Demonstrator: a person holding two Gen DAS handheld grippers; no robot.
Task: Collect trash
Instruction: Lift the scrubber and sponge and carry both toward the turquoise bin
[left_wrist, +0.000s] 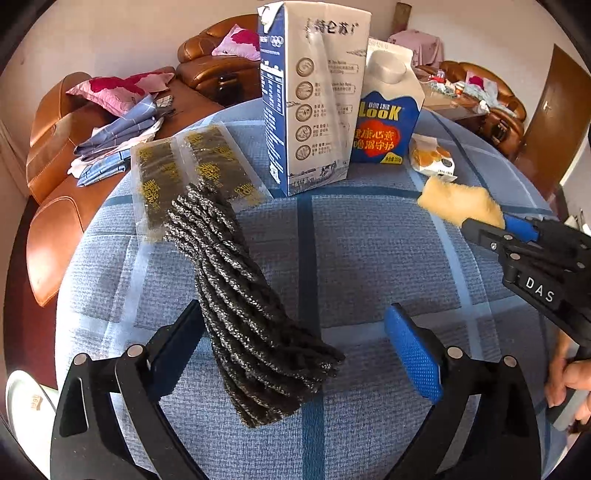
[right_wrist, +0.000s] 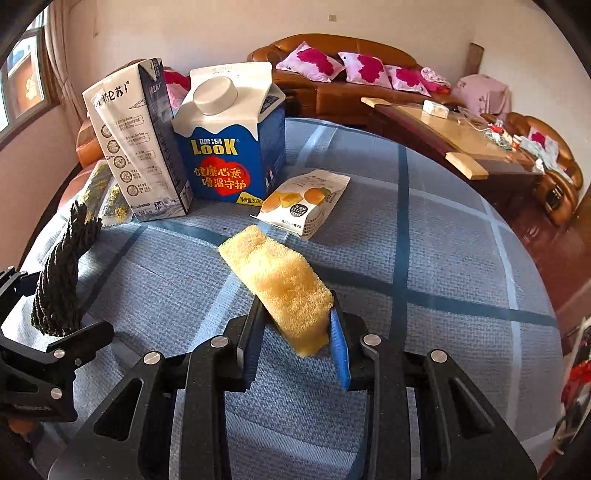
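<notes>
Sponge (right_wrist: 280, 284) clamped in right hand-held gripper (right_wrist: 295, 332), above tablecloth (right_wrist: 443, 258).

**Trash spread over the blue checked tabletop**

A dark, glittery twisted bundle (left_wrist: 243, 295) lies at the near left, its far end resting on two clear packets with gold print (left_wrist: 192, 173). A tall white and navy milk carton (left_wrist: 310, 92) stands at the far centre, leaning slightly, with a blue gable-top "Look" carton (left_wrist: 388, 114) with a white cap upright just to its right. A white snack wrapper picturing small cakes (right_wrist: 306, 203) lies flat near the blue carton. Nearer, a yellow sponge (right_wrist: 280, 284) is tilted, its near end raised off the cloth.
</notes>
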